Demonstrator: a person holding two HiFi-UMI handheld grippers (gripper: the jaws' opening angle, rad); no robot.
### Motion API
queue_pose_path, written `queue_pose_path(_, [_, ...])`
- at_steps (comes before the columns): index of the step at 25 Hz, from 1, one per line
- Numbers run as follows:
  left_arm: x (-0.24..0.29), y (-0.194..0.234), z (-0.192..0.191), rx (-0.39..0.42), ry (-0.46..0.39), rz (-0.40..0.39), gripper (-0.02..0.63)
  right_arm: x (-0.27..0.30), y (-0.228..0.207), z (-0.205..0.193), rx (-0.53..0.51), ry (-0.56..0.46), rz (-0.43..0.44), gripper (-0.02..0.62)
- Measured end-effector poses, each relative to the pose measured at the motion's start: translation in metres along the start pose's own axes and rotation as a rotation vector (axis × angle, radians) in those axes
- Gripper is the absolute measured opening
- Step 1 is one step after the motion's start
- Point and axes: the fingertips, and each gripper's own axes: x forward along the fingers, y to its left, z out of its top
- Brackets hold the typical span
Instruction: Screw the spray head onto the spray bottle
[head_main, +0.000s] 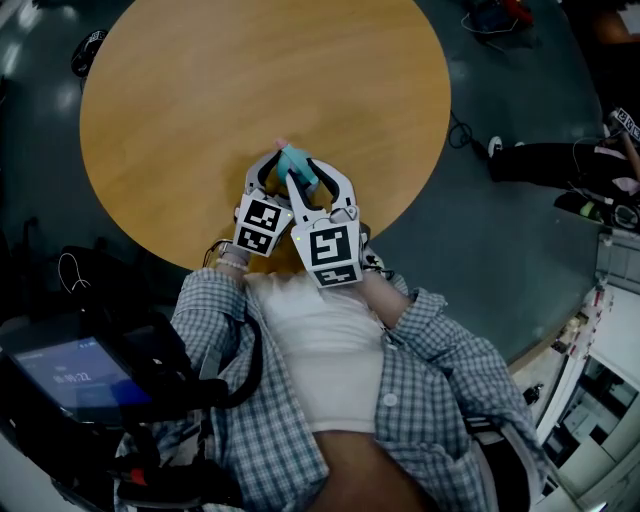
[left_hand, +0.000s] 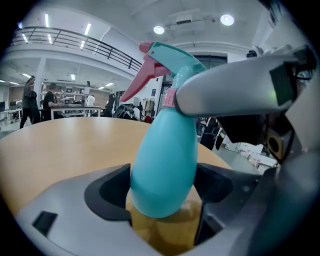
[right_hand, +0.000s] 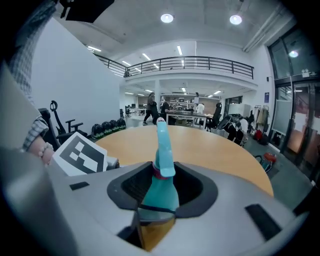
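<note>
A teal spray bottle (head_main: 297, 165) with a pink trigger is held over the near edge of the round wooden table (head_main: 200, 90). In the left gripper view its rounded body (left_hand: 162, 160) sits between my left gripper's (left_hand: 162, 192) dark pads, which press on both sides. The spray head (left_hand: 167, 60) sits on top, above a pink collar (left_hand: 169, 97). My right gripper (right_hand: 159, 185) is closed around the neck at that collar (right_hand: 159, 174), and one of its fingers (left_hand: 235, 82) crosses in front of the collar. In the head view the left gripper (head_main: 278, 168) and right gripper (head_main: 310, 178) meet at the bottle.
Dark floor surrounds the table, with cables (head_main: 462, 132) and a person's legs (head_main: 550, 160) at the right. Shelving (head_main: 610, 330) stands at the lower right. A device with a screen (head_main: 70, 375) hangs at my lower left.
</note>
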Motion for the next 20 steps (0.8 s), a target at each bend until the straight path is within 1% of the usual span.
queue_pose_path(2, [0.000,0.000,0.000,-0.001,0.000,-0.003,0.382,0.000,0.001,0.000,-0.009,-0.005,0.022,0.124])
queue_pose_path(6, [-0.002,-0.002,-0.002,0.008,0.007,-0.010,0.382,0.000,0.006,-0.004,-0.042,-0.002,0.123,0.131])
queue_pose_path(8, [-0.001,-0.002,-0.001,0.014,0.015,-0.007,0.383,0.002,0.009,-0.007,-0.045,0.011,0.180,0.218])
queue_pose_path(10, [0.000,-0.003,0.000,0.024,0.021,-0.004,0.383,0.004,0.009,-0.009,-0.046,0.027,0.227,0.257])
queue_pose_path(13, [-0.003,-0.006,-0.006,0.053,0.045,-0.014,0.383,0.005,0.008,-0.017,-0.018,0.052,0.277,0.264])
queue_pose_path(16, [-0.008,-0.010,-0.025,0.086,0.082,-0.032,0.382,0.001,0.004,-0.029,0.010,0.070,0.292,0.264])
queue_pose_path(20, [-0.020,-0.009,-0.039,0.082,0.111,-0.027,0.382,-0.012,-0.004,-0.046,0.015,0.083,0.268,0.264])
